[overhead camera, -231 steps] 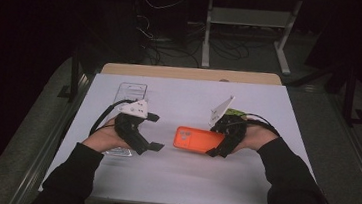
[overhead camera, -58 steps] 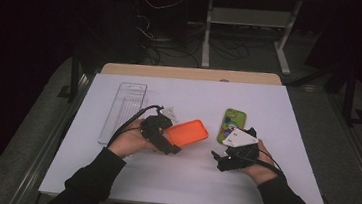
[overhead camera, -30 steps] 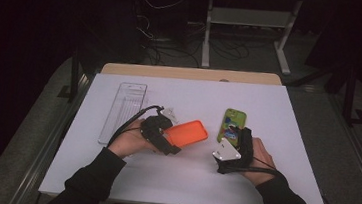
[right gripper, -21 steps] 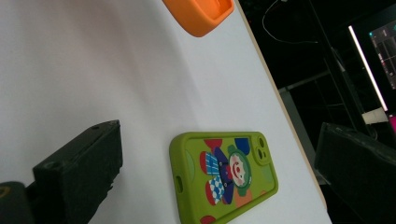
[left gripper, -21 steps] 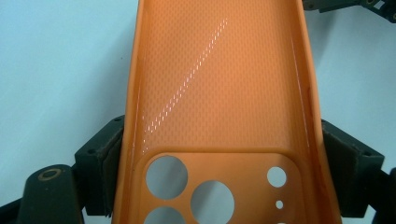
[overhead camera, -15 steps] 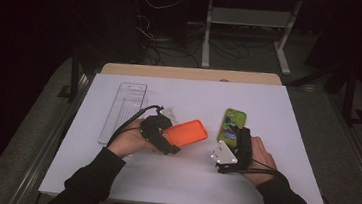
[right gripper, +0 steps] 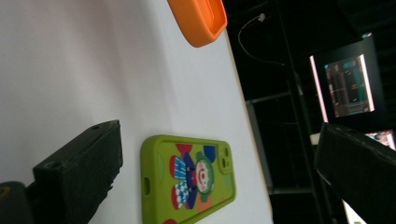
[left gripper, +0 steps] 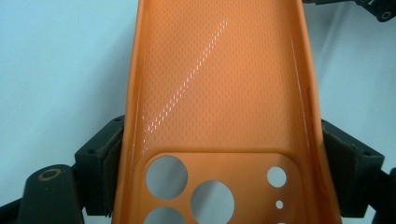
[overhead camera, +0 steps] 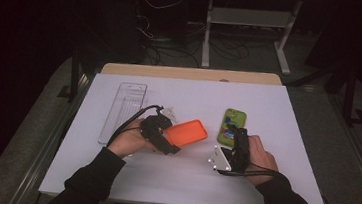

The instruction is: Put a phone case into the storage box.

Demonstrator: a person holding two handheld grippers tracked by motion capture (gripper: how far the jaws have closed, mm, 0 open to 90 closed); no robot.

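Left hand-held gripper (left gripper: 212, 186) clamps orange phone case (left gripper: 219, 84) across its side walls; light, flexible silicone, so grip gently. Right hand-held gripper (right gripper: 219, 172) stands released around green phone (right gripper: 189, 179).

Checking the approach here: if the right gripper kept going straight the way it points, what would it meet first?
Most likely the green phone, lying flat ahead of the right gripper, between its open jaws; depth is unclear.

clear tray (overhead camera: 124, 110) — left on white table (overhead camera: 287, 122) | metal rack (overhead camera: 249, 23) — behind | cables (overhead camera: 163, 2) on floor
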